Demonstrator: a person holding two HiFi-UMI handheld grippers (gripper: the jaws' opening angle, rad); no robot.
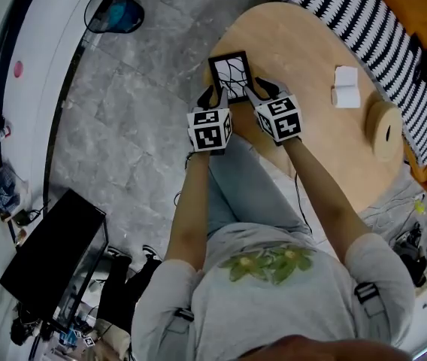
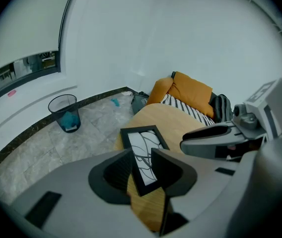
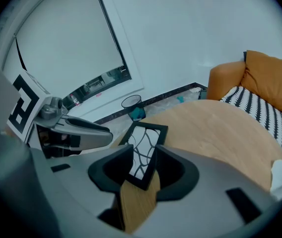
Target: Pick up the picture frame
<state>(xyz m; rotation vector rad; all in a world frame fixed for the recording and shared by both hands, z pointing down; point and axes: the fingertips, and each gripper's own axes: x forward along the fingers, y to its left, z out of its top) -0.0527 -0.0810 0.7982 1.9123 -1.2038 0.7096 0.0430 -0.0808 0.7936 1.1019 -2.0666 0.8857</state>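
Head view has the left claw and right claw both released, each straddling a near corner of the picture frame (flat on the worktop).

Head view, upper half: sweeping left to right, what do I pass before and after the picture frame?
wastebasket → picture frame → white block → round wooden object
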